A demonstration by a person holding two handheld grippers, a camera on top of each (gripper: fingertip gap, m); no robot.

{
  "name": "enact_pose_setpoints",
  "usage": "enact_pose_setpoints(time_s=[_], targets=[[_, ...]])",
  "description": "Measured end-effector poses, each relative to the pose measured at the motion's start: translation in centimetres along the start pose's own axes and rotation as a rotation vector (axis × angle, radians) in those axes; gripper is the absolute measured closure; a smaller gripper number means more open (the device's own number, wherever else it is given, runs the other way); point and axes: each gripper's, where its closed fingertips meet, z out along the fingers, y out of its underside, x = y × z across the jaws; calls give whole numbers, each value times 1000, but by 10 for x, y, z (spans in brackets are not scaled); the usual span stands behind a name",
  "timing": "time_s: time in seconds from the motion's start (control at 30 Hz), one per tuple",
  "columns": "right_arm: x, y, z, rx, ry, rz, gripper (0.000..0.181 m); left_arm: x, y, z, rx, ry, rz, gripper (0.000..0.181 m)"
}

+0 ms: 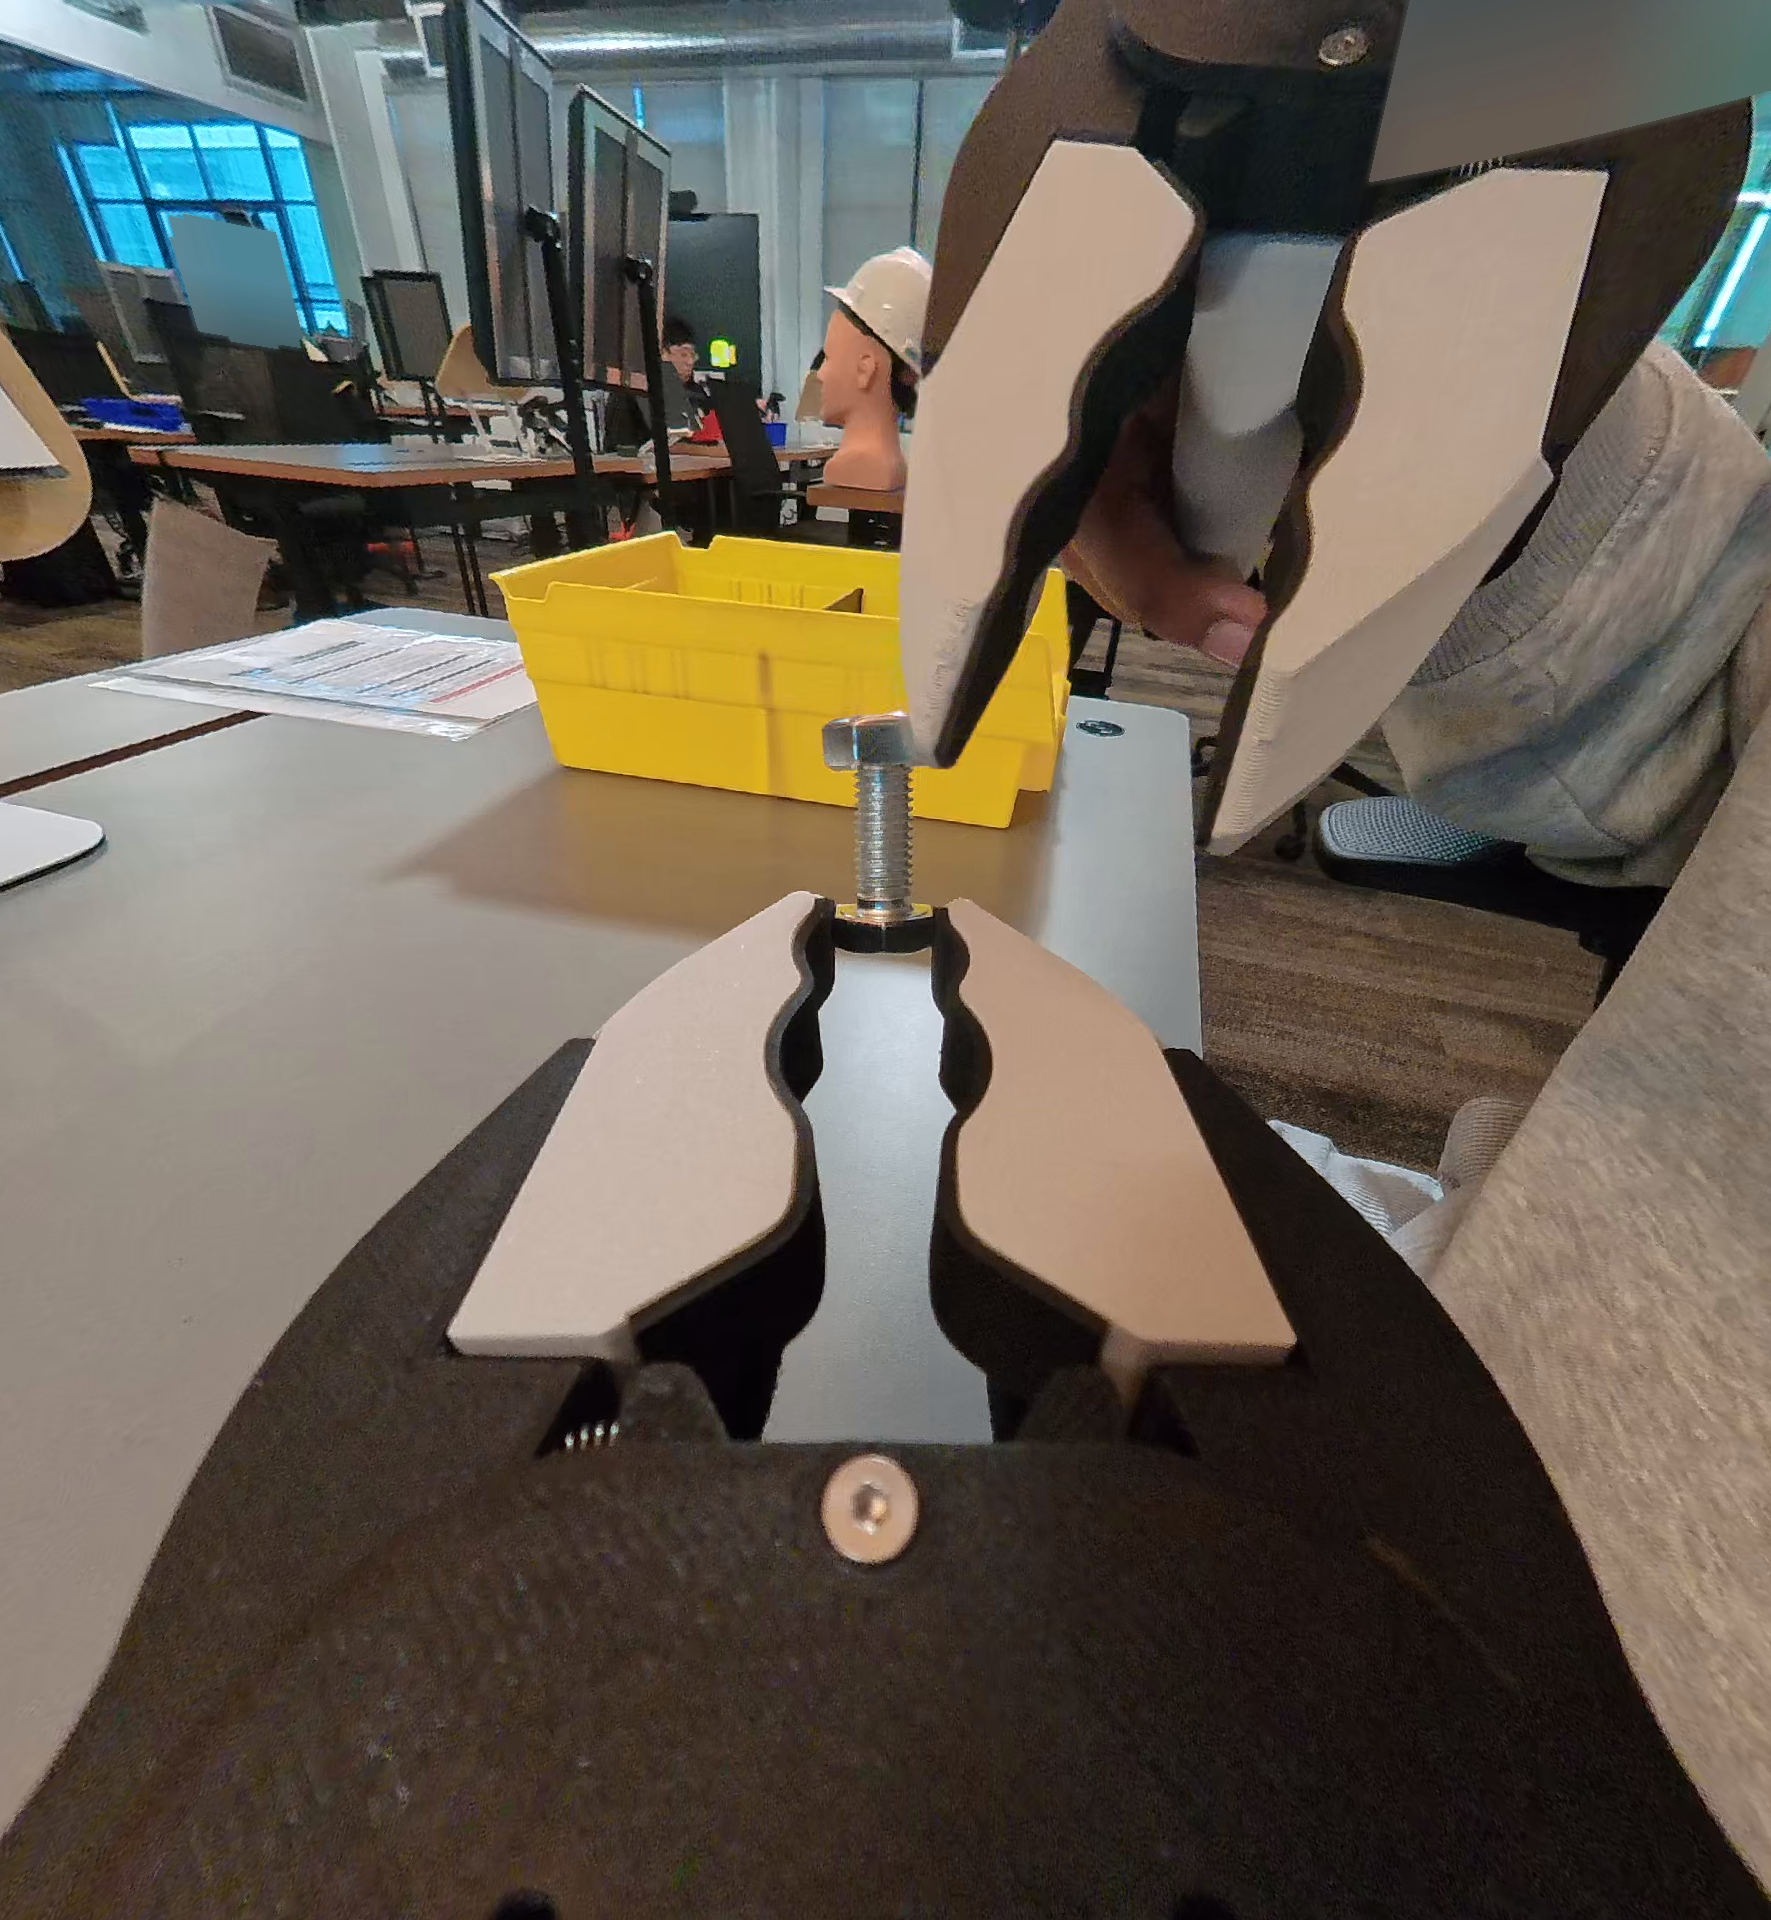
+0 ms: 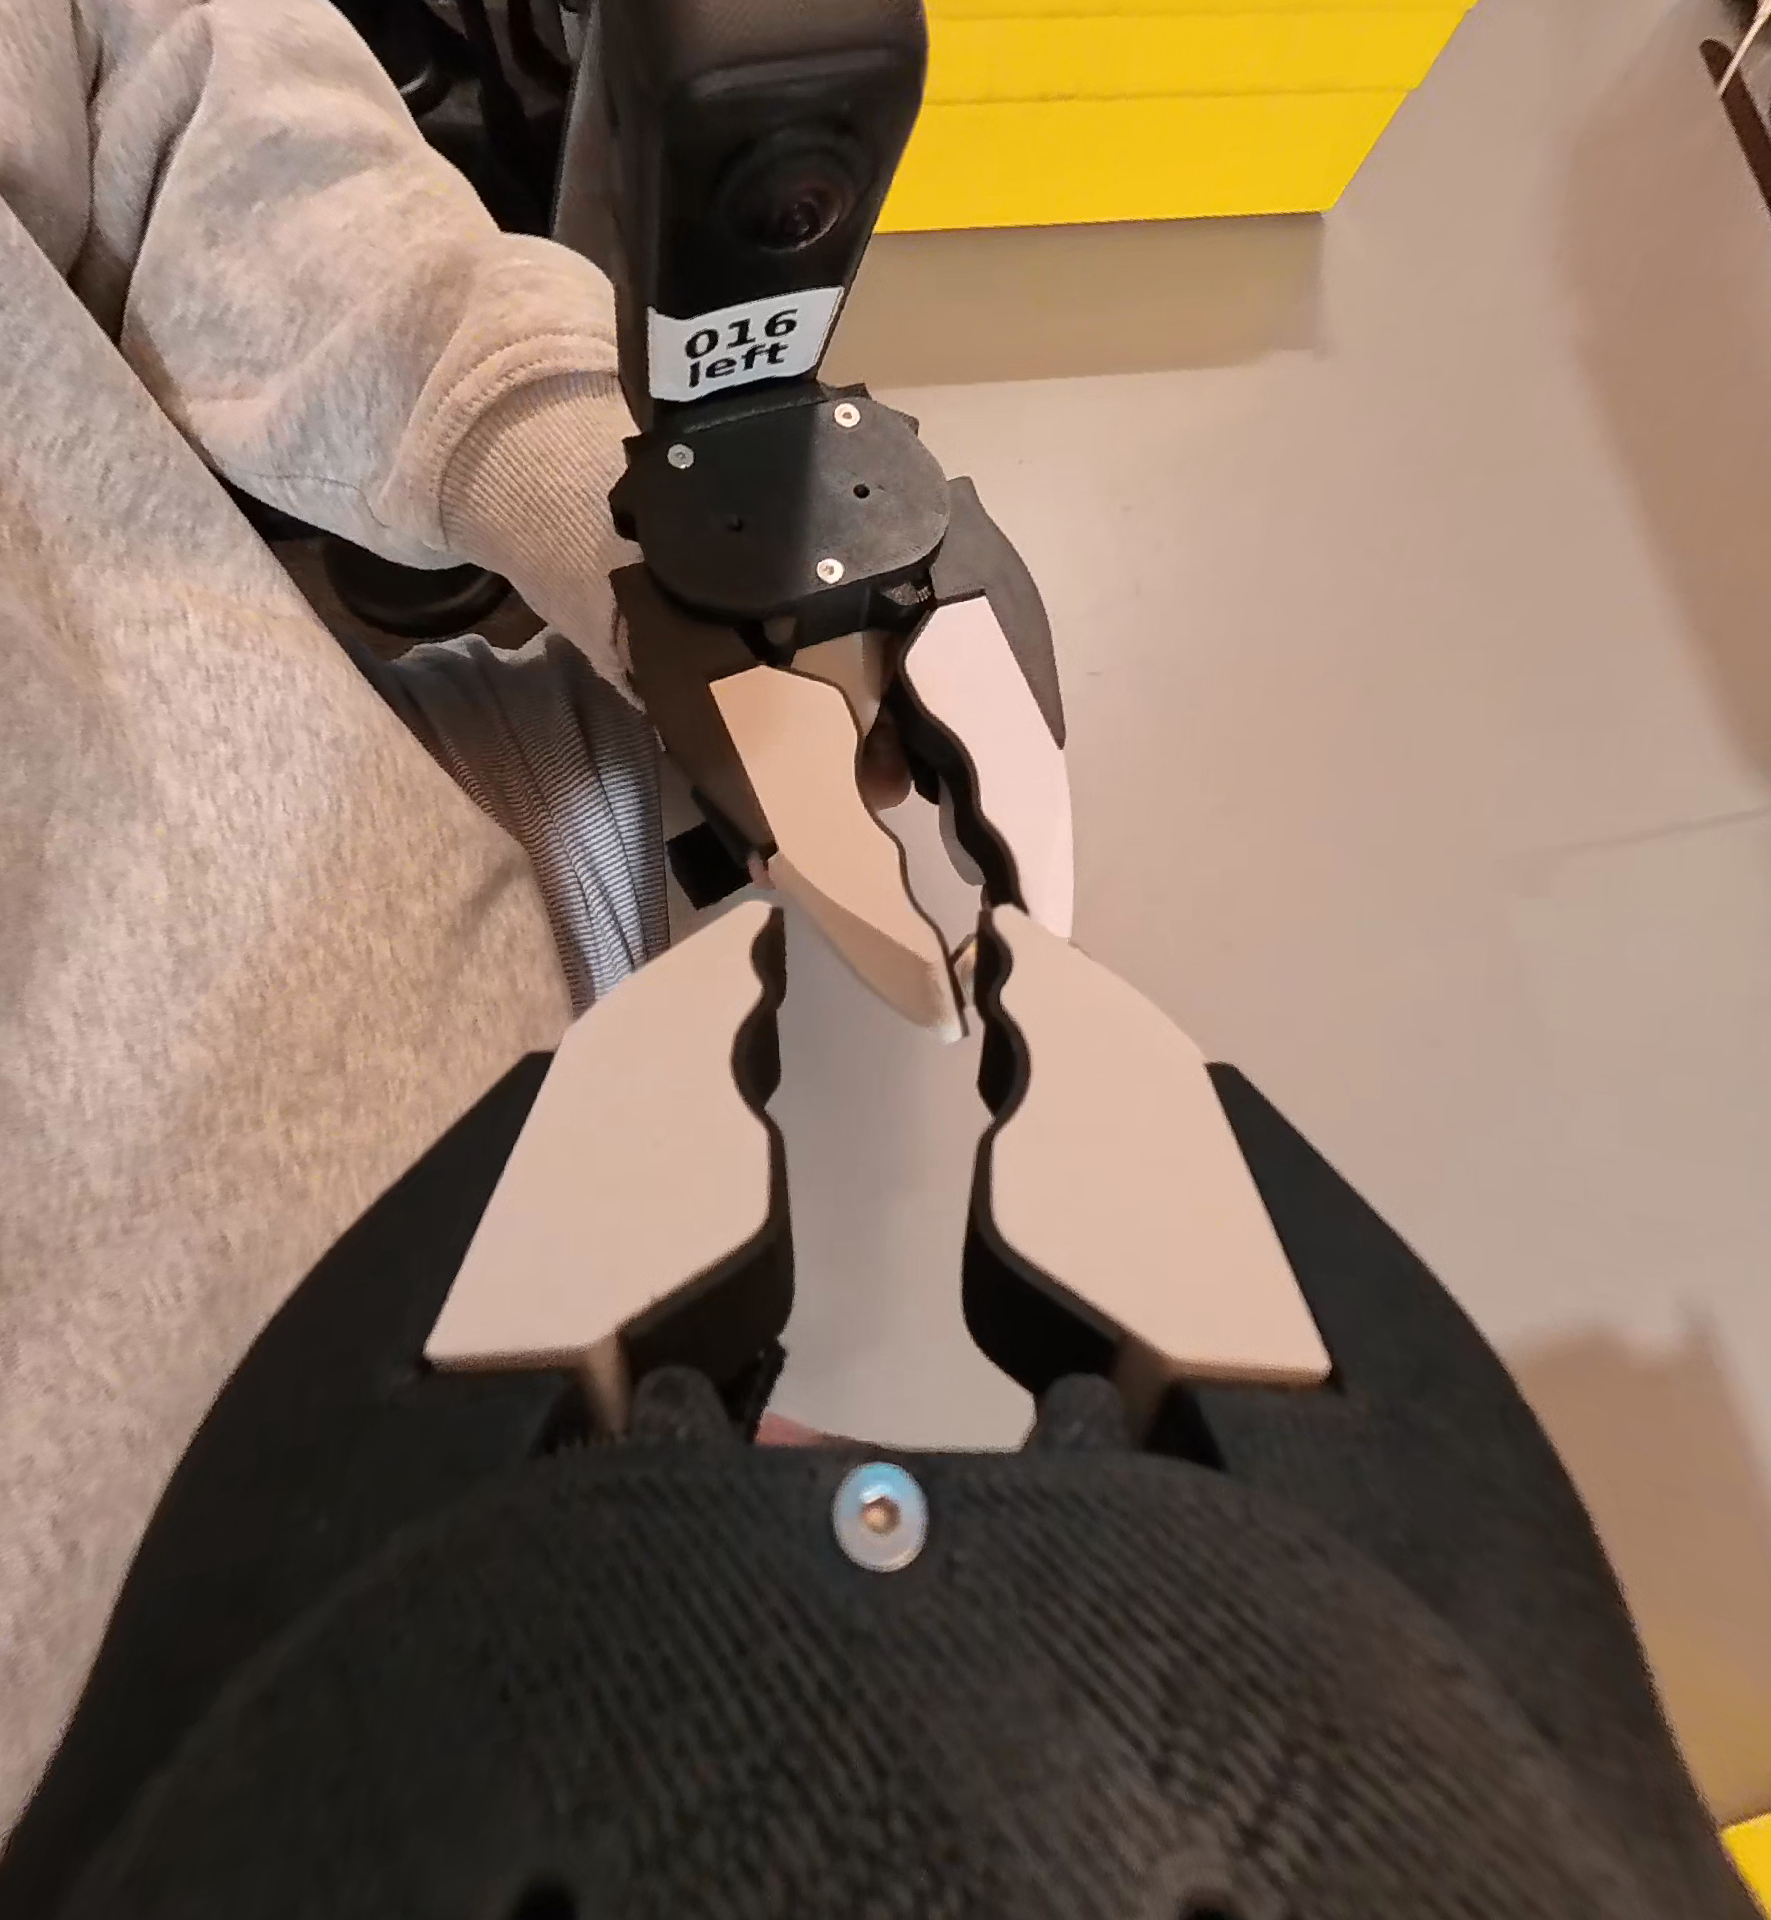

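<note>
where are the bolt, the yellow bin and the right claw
bolt (image 1: 883, 821), left wrist view, on the threaded shank below the hex head
yellow bin (image 1: 673, 707), left wrist view, on its front wall
right claw (image 1: 1073, 790), left wrist view, midway between its open fingertips

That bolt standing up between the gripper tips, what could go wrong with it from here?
1. The left gripper pinches only the nut at the bolt's foot; the tall bolt might tip.
2. One fingertip of the open right gripper sits beside the bolt head and could knock it sideways.
3. All this is close to the table edge; a dropped bolt might roll off.
</note>
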Motion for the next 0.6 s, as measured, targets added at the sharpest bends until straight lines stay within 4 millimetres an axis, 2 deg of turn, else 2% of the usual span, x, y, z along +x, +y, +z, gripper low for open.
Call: enact_pose_setpoints(time_s=[0.33, 0.6], targets=[[11, 11, -3, -49, 33, 27, 148, -5, -6, -4, 37, -6, -42, 163], [20, 11, -2, -26, 60, 62, 146, 3, -2, -1, 8, 16, 4, 163]])
